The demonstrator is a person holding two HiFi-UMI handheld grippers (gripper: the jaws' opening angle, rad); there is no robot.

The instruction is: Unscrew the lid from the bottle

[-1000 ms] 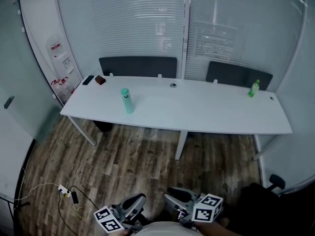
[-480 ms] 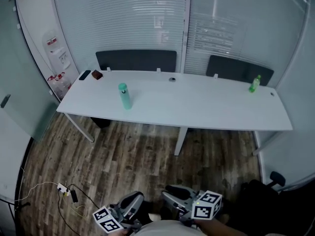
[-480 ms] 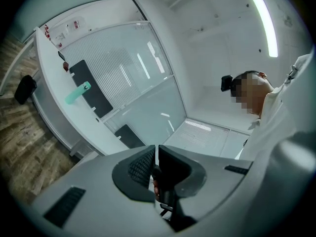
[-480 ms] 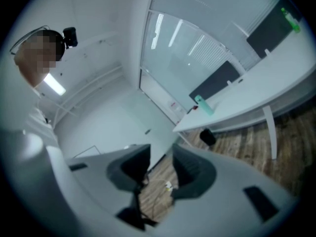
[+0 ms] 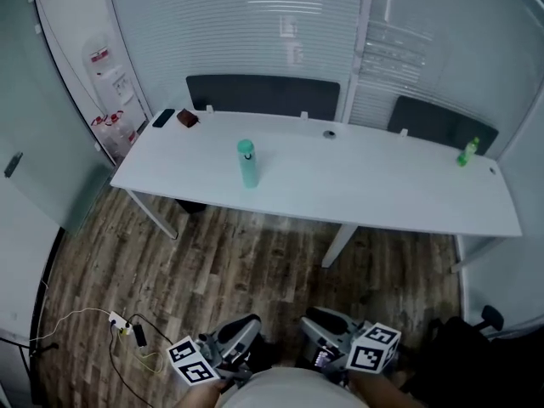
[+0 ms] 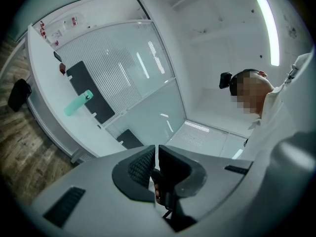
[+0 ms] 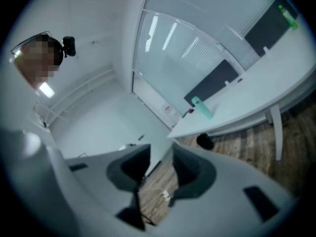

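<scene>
In the head view both claws sit at the very bottom edge, partly cut off by the frame and by the person's pale clothing. The left gripper (image 5: 244, 330) and the right gripper (image 5: 318, 325) show only their marker cubes and grey bodies there, so the gap at their tips cannot be read from above. The far right of the floor is dark, and a chair (image 5: 487, 318) is only partly in frame.

The gripper views settle the matter. The left gripper (image 6: 155, 154) has its jaws drawn together, with only a thin slit between the pads and nothing in it. The right gripper (image 7: 161, 154) has its jaws apart, with wooden floor showing through the gap and nothing held.

The bottle (image 5: 247, 164), teal, stands upright on the white table (image 5: 365, 189), towards its left half, well apart from both claws. Its lid (image 5: 246, 148) is on top. In the left gripper view the bottle (image 6: 77, 103) looks small and tipped sideways by the camera's angle; in the right gripper view the bottle (image 7: 202, 107) is just as small.

Only the head view shows the power strip (image 5: 119, 322) on the floor and the phone (image 5: 163, 118) at the table's far left corner. A green bottle (image 5: 467, 152) stands near the table's right end.
</scene>
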